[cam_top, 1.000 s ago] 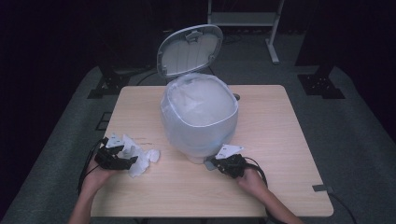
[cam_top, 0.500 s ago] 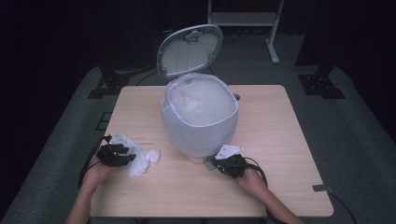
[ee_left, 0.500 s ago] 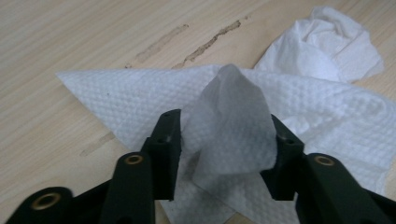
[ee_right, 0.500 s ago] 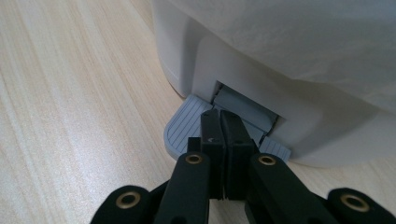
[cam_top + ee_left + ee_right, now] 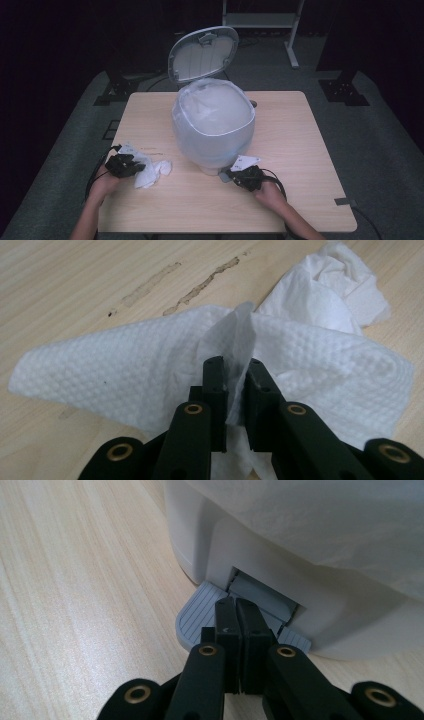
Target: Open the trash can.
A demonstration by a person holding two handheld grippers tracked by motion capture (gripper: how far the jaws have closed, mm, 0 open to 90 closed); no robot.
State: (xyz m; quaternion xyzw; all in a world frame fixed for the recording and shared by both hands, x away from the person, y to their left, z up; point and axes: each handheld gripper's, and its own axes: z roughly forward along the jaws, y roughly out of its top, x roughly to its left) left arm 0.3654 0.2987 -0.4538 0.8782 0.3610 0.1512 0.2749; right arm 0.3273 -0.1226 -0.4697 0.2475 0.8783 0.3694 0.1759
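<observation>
We see the left gripper [image 5: 234,371] pinching a fold of the white paper towel [image 5: 150,370] on the counter [image 5: 300,135], left of the pedal bin [image 5: 212,125]. The right gripper [image 5: 236,611], jaws clenched empty, presses the bin's grey pedal [image 5: 197,615]; beyond, the lid [image 5: 202,52] stands open.

left gripper [image 5: 235,367]: low over the table, jaws pinched on a paper towel [image 5: 125,375] fold | right gripper [image 5: 235,611]: jaws closed together, tips resting on the bin's pedal [image 5: 197,615]

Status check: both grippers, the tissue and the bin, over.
Left gripper shut on tissue at table level. Right gripper shut, pressing bin pedal. Bin lid up, path clear.
</observation>
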